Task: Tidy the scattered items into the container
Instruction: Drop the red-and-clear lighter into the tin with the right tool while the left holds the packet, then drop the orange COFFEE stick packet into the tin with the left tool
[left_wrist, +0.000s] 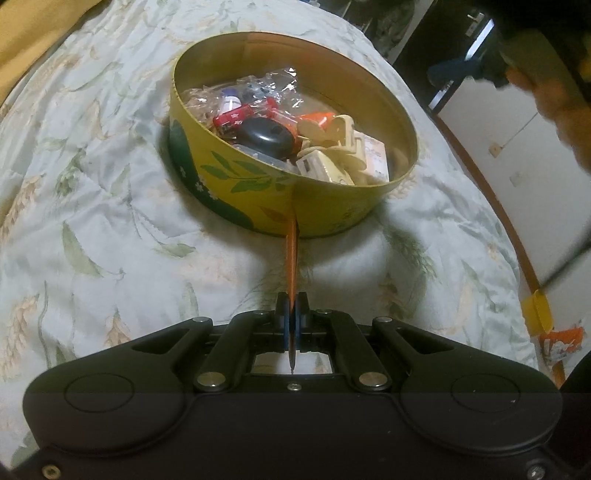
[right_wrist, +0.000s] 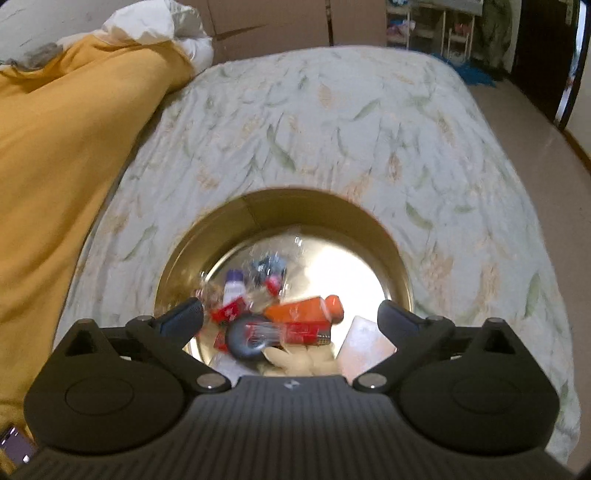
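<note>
Bedding filled both views: a leaf-print quilt (right_wrist: 332, 122) spread flat across a bed, a yellow blanket (right_wrist: 74, 155) heaped along its left side in the right wrist view, and bare floor (right_wrist: 546, 155) beyond the right edge. On the quilt sat the round yellow tin (left_wrist: 258, 192), its rim open and its floor already part-covered by small things: an orange tube (right_wrist: 306, 308), a black oval case (left_wrist: 264, 138), red packets, crinkled clear wrap and pale wooden pieces. The right gripper (right_wrist: 291, 314) hung over the tin with its jaws spread wide and nothing between them. The left gripper (left_wrist: 292, 314) waited short of the tin's near wall, jaws pressed together on a pencil (left_wrist: 291, 254), whose orange shaft ran forward until its far end met that wall below the rim. That looked like the chief risk: pushed forward as it stood, the pencil would probably butt the wall and shove the tin across the soft quilt, or slip in its thin pinch, so it seemed to need lifting above the rim first. A second risk was crowding, since both grippers would share one opening if the right one did not clear away. Room was generous otherwise: open quilt lay all round the tin, the far half of its floor was bare, and the bed's edge stood well apart.
</note>
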